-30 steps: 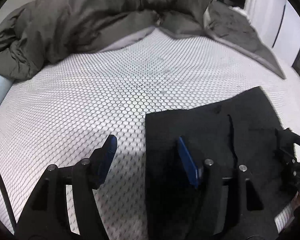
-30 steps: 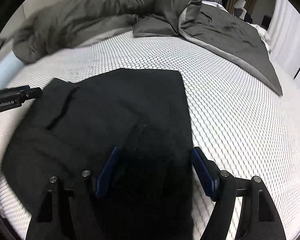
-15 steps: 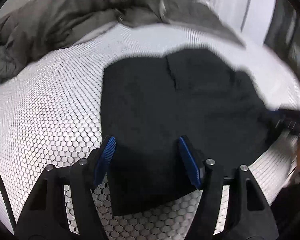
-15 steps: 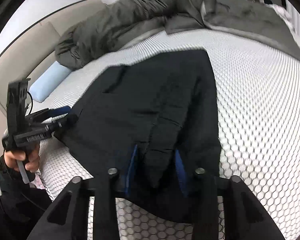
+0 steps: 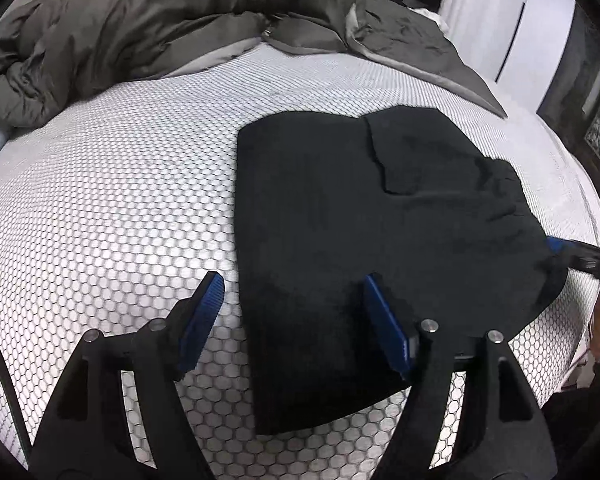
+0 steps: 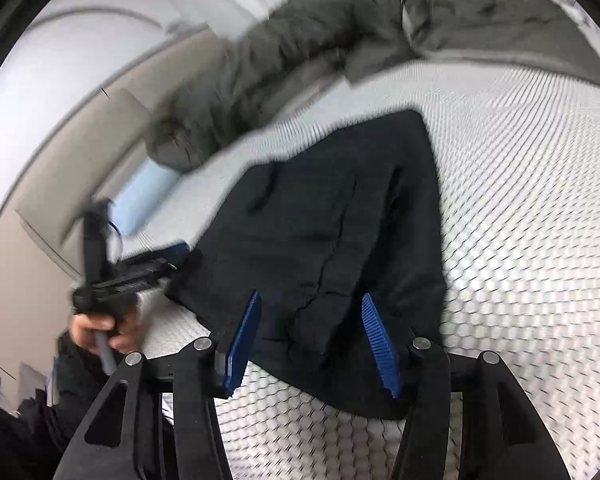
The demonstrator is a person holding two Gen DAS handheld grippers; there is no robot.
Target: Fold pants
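A bed with a white honeycomb-patterned mattress cover [image 5: 112, 200] fills both views, with a rumpled grey-green duvet [image 5: 140, 24] heaped at its far side and a pale blue pillow [image 6: 146, 196] by the padded headboard. The black pants [image 5: 360, 220] lie on the mattress cover, on the side away from the duvet and close to the bed's near edge, already gathered into a compact, several-layer packet with a stepped fold edge showing on top. Its outline is still uneven: the corner nearest the right tongs [image 6: 312, 344] bulges and wrinkles, so I judge the folding mostly done, with squaring and flattening left, or perhaps one more fold.

The left tongs [image 5: 292, 320] stand apart over the packet's near edge, one pad over bare mattress cover and the other over the cloth, clamping nothing. The right tongs have just been opening; their pads stand apart either side of a raised ridge of the pants, which sits between them, but they do not press it. The person's hand [image 6: 100, 328] grips the handle of the left tongs beside the bed.
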